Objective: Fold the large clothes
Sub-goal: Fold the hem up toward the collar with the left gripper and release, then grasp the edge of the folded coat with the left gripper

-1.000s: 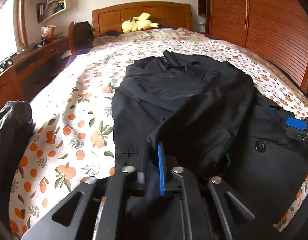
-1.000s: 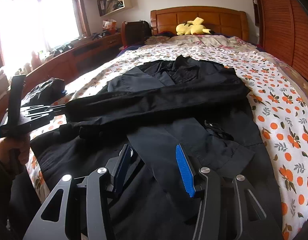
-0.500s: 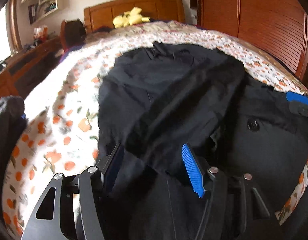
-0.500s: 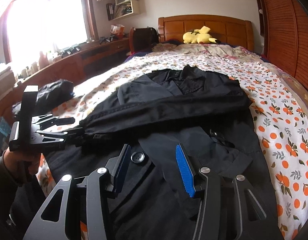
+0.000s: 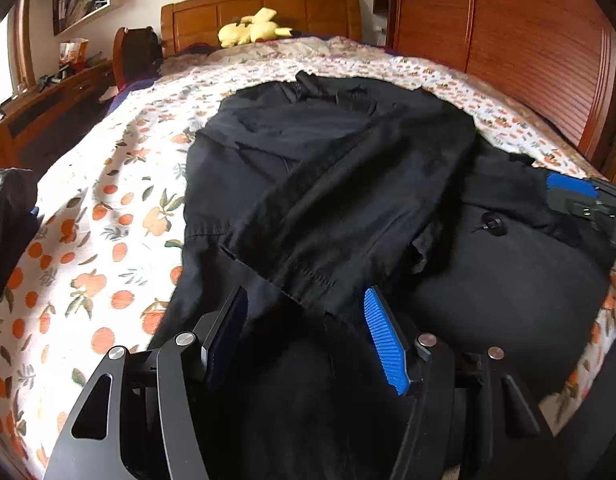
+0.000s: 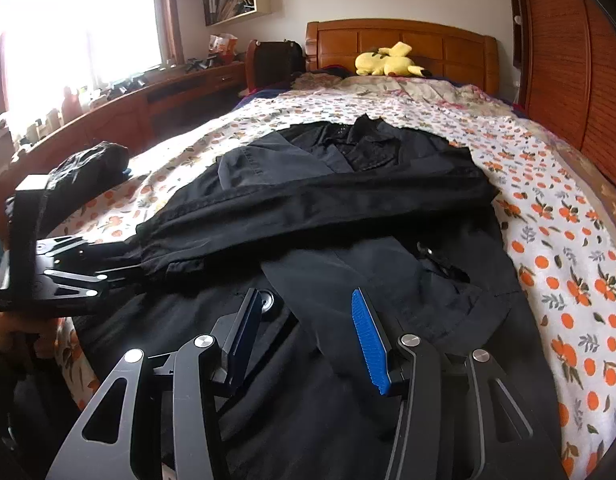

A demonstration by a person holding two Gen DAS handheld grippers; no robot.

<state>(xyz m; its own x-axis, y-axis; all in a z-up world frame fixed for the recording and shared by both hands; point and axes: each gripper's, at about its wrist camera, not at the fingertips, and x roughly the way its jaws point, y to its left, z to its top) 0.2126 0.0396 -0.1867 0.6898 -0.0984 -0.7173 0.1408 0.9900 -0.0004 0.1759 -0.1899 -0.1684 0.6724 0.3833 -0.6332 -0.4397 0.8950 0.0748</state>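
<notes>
Black coat (image 6: 347, 216) was laid flat on the floral bedspread (image 6: 567, 240), sleeve folded across. Left gripper (image 5: 306, 320) and right gripper (image 6: 304, 320) were held released above the hem; bare bedspread was seen along both coat edges.

Daylight is admitted through the window (image 6: 80, 36) at the left, which is blown out to white glare in the right wrist view. The bedspread (image 6: 547, 208) is evenly lit, with only soft shadows. Detail in the black coat (image 5: 327, 184) is largely lost to darkness. Mild motion blur is seen across the left wrist view. Straight lines are bowed by fisheye distortion, and the corners are vignetted.
</notes>
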